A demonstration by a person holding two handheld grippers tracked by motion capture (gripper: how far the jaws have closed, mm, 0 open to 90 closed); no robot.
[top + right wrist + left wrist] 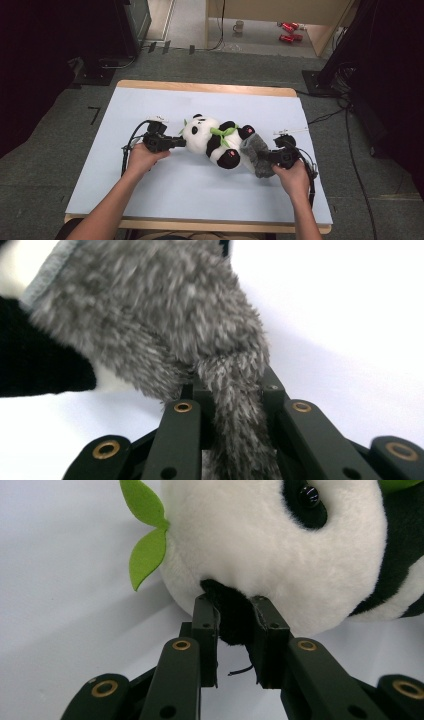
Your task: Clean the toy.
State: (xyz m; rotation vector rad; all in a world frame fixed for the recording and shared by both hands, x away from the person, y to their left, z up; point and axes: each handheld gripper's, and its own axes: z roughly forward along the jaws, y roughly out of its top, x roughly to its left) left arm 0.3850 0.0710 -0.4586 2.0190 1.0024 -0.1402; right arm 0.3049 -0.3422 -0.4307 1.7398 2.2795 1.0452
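Observation:
A black-and-white panda plush (212, 140) with a green scarf lies on its back in the middle of the pale blue table cover (150, 185). My left gripper (181, 143) is at its head, shut on the black ear (231, 622); green felt leaves (146, 555) stick out beside the head. A grey furry garment (254, 152) lies against the panda's legs. My right gripper (263, 157) is shut on a bunched fold of that grey fur (235, 390), and a pale hem (47, 277) shows at the upper left of the right gripper view.
The wooden table edge (205, 88) runs along the back. On the floor beyond stand a mug (238, 26) and red items (288, 31). Dark equipment flanks both sides, and cables (350, 145) trail on the floor at the right.

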